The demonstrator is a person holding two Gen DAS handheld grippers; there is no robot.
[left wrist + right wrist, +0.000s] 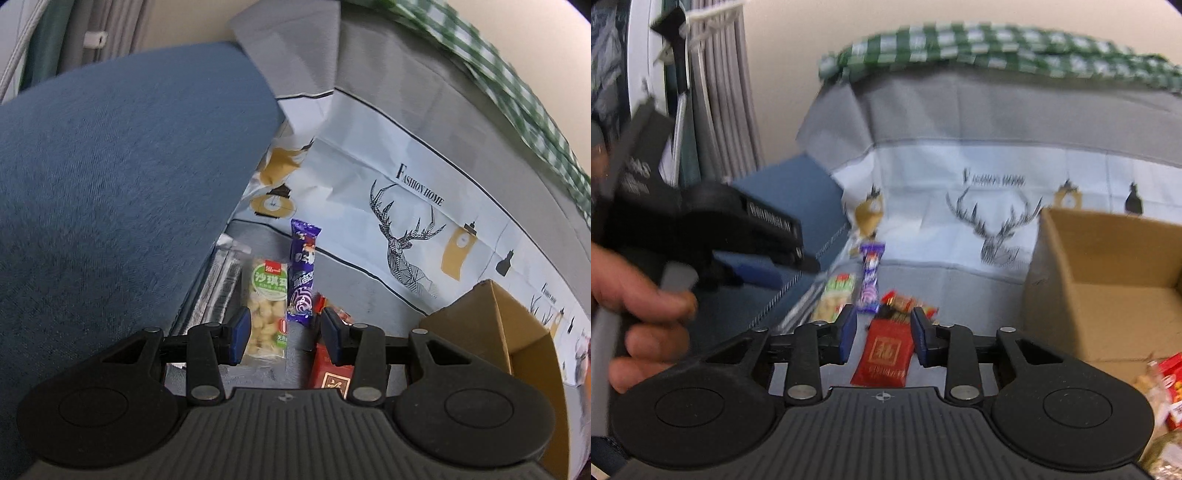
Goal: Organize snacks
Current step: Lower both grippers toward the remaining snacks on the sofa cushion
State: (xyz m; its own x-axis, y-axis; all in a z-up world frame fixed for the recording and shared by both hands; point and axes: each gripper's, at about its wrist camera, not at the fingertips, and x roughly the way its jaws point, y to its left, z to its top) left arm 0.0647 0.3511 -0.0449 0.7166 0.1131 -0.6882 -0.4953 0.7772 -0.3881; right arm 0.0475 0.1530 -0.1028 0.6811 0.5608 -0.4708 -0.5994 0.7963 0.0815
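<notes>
- Blue cushion point(110, 192) crowds the snacks' left side; cardboard box point(1108, 288) sits right.
- Purple bar point(303, 273) lies beside green-label pack point(266, 306).
- Left gripper point(284, 332) and right gripper point(882, 332) both released, holding nothing.

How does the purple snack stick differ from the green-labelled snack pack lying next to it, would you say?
The purple snack stick is narrow and long, while the green-labelled snack pack is wider and blockier. The stick's wrapper is opaque purple; the pack is see-through below its green label, showing pale puffed pieces. The stick reaches further from the left gripper than the pack. Both lie flat, side by side, on the grey cloth.
</notes>
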